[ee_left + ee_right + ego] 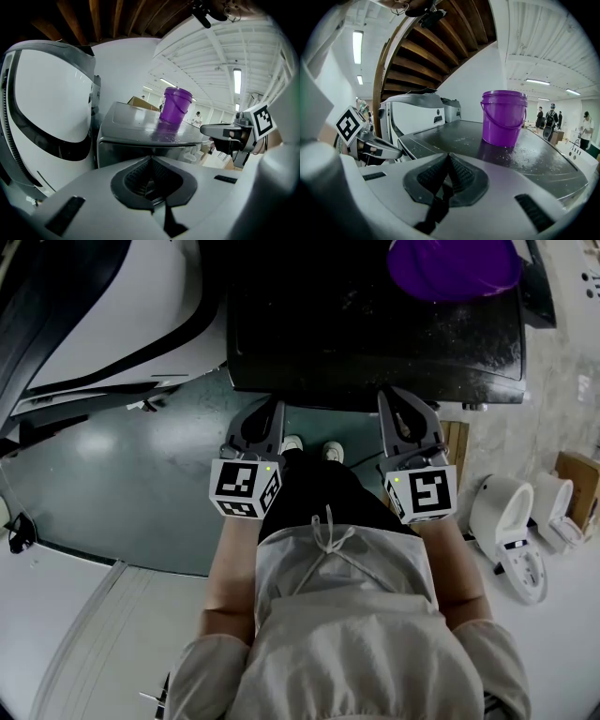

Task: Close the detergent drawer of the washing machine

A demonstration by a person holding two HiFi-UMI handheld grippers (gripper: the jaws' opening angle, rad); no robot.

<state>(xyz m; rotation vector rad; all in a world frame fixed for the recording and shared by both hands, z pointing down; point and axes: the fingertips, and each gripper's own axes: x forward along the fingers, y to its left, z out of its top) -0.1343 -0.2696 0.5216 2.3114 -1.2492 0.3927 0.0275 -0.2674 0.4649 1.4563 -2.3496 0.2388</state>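
The washing machine (375, 334) is a dark, wet-topped box right in front of me, also in the left gripper view (136, 136) and the right gripper view (454, 136). A purple bucket (453, 265) stands on its top. No detergent drawer shows in any view. My left gripper (273, 410) hovers at the machine's near edge, left of centre, jaws shut on nothing (151, 160). My right gripper (395, 398) is level with it at the same edge further right, also shut and empty (448, 157). The two grippers are apart, with my shoes between them.
A large white shell with black trim (103, 315) stands left of the machine. White toilets (511, 521) and a cardboard box (581, 484) sit on the floor at the right. A wooden crate (457, 442) is beside the right gripper. Grey-green floor (122, 484) lies on the left.
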